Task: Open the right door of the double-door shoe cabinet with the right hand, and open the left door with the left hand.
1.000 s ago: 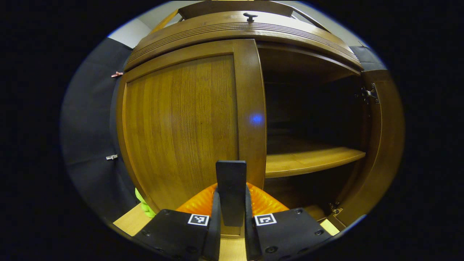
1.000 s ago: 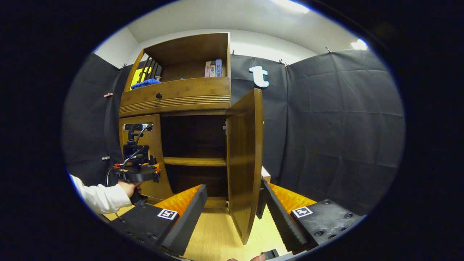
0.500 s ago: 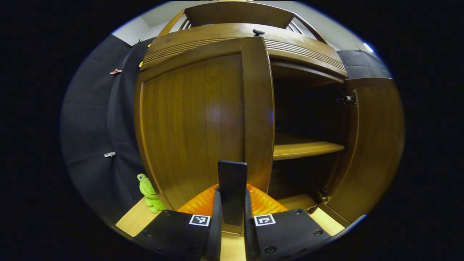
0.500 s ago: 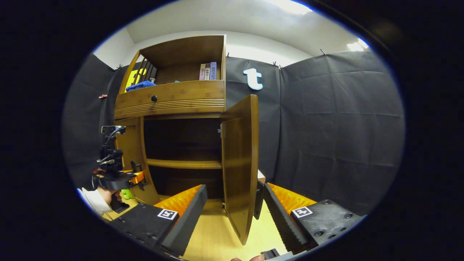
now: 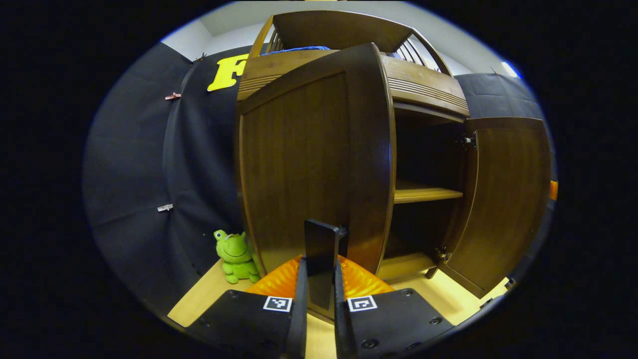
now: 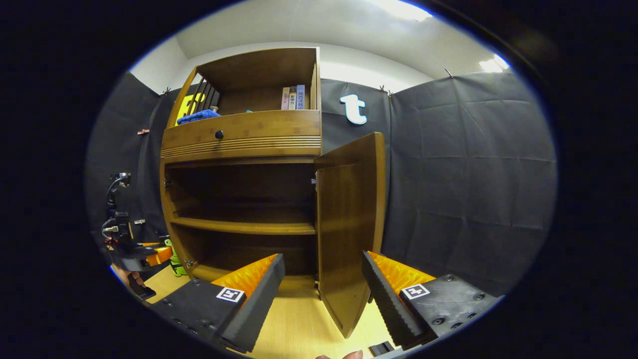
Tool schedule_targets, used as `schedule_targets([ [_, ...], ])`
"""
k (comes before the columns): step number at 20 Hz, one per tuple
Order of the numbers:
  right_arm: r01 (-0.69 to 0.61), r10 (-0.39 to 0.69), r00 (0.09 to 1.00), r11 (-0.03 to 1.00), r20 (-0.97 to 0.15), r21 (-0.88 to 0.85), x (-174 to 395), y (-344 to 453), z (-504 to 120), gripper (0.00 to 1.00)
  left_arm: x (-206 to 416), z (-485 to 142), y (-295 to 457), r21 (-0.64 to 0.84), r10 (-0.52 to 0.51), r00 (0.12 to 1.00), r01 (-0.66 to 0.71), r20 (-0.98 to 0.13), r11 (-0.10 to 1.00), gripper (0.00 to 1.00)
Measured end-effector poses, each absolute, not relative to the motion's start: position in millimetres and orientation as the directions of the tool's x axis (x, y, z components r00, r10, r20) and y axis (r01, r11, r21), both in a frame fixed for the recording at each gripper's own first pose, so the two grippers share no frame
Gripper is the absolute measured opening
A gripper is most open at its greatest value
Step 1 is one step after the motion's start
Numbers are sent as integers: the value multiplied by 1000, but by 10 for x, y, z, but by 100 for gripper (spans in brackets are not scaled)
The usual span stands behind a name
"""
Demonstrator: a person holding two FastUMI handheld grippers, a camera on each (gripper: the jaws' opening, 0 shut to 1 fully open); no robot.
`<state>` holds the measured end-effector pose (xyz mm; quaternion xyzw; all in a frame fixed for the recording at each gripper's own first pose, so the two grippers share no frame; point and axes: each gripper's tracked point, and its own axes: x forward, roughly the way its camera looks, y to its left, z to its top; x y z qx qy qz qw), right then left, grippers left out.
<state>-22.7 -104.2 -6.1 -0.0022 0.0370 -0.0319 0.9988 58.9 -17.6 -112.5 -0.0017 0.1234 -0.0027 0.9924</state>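
In the left gripper view we see the left gripper (image 5: 319, 279) closed tight on the dark handle (image 5: 322, 249) of the left door (image 5: 309, 164), both fingers pressing it from either side. That door stands swung well out from the shoe cabinet (image 5: 423, 87), its face turned toward us. Past its edge lie a pale shelf (image 5: 423, 192) and the right door (image 5: 503, 199), also open. A green frog toy (image 5: 235, 255) sits on the floor (image 5: 199, 294) beside the cabinet, against the black cloth wall.

In the right gripper view we find the right gripper (image 6: 324, 294) spread wide and holding nothing, with the lower edge of the right door (image 6: 351, 229) hanging between its fingers, touching neither. The cabinet (image 6: 239, 134) gapes open. The left gripper (image 6: 132, 249) shows far left. Books (image 6: 294, 97) and a blue cloth (image 6: 198, 115) rest on top.
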Motion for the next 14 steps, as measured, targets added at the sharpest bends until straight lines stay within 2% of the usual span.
schedule_targets([
  [12, 43, -44, 997, 999, -60, -21, -267, -607, -64, 98, 55, -1086, 749, -9, 87, 974, -91, -209, 996, 17],
  [14, 42, -43, 997, 999, -60, -19, -282, -556, -65, 100, -5, -993, 877, 11, 88, 979, -87, -182, 996, 12],
])
